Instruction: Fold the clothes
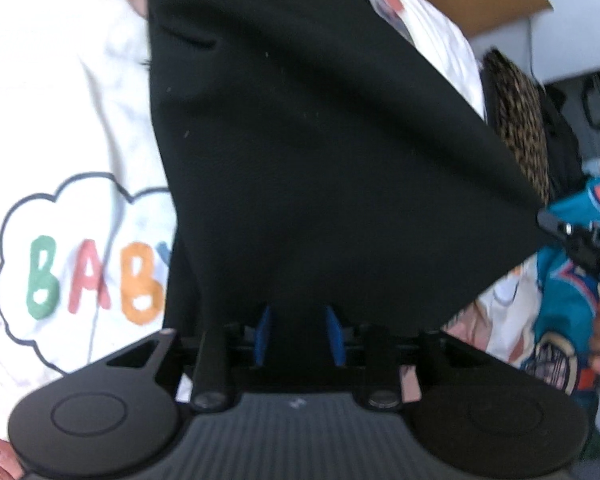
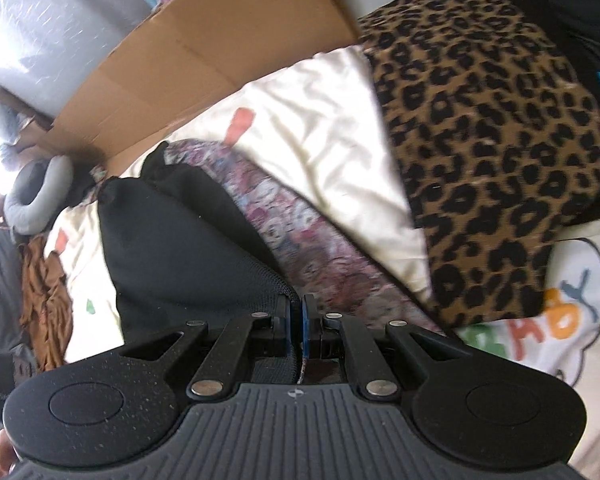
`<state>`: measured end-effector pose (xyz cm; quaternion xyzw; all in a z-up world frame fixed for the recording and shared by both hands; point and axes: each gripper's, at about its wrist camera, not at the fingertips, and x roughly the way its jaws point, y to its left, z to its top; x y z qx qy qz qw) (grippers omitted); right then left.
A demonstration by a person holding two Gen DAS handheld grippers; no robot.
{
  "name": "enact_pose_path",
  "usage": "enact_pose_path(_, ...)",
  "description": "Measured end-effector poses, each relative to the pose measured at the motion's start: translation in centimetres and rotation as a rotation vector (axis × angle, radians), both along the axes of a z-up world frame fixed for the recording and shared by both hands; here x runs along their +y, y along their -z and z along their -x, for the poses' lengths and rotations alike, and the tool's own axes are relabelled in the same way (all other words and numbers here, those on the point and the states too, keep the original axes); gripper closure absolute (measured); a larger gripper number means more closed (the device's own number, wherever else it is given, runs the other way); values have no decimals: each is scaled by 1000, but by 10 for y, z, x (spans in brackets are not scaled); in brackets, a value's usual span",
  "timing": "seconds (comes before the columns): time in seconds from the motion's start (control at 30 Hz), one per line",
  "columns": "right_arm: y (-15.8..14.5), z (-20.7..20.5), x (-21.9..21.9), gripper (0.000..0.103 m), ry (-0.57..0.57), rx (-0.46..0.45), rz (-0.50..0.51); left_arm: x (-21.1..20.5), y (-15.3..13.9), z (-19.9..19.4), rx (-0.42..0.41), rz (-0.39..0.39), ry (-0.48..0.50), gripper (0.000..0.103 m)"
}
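Observation:
A black garment (image 1: 300, 152) with a floral lining hangs stretched in front of my left gripper (image 1: 299, 334). The blue pads (image 1: 263, 332) stand somewhat apart with the black cloth bunched between them, so the left gripper holds the cloth. My right gripper (image 2: 296, 320) is shut on the garment's edge (image 2: 288, 292); the black side (image 2: 172, 248) spreads left and the floral lining (image 2: 300, 236) runs up the middle. In the left wrist view the right gripper (image 1: 572, 236) pinches the garment's far right corner.
Below lies a white blanket (image 1: 80, 128) printed "BABY" in a cloud outline. A leopard-print cloth (image 2: 484, 152) lies at the right. A cardboard box (image 2: 204, 48) stands behind. A teal printed garment (image 1: 568, 300), a brown cloth (image 2: 44, 296) and a grey neck pillow (image 2: 36, 196) lie around.

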<state>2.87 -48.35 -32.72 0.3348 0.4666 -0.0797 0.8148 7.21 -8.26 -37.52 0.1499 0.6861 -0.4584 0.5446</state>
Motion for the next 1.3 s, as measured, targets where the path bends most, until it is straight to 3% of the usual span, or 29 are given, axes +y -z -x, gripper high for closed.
enact_pose_path(0.2, 13, 9, -17, 100, 42, 40, 35, 16, 2, 0, 8, -30, 51, 64)
enact_pose_path(0.47, 28, 15, -24, 100, 55, 76, 65, 40, 17, 4, 88, -97, 55, 59)
enact_pose_path(0.67, 37, 17, -24, 100, 59, 99, 86, 38, 26, 11, 133, -89, 81, 60)
enact_pose_path(0.77, 41, 18, -25, 100, 63, 111, 97, 36, 32, 14, 156, -103, 83, 64)
enact_pose_path(0.9, 45, 18, -26, 100, 65, 118, 105, 35, 37, 15, 175, -120, 98, 97)
enact_pose_path(1.3, 48, 21, -26, 100, 49, 137, 152, 35, 29, 3, 185, -101, 159, 102)
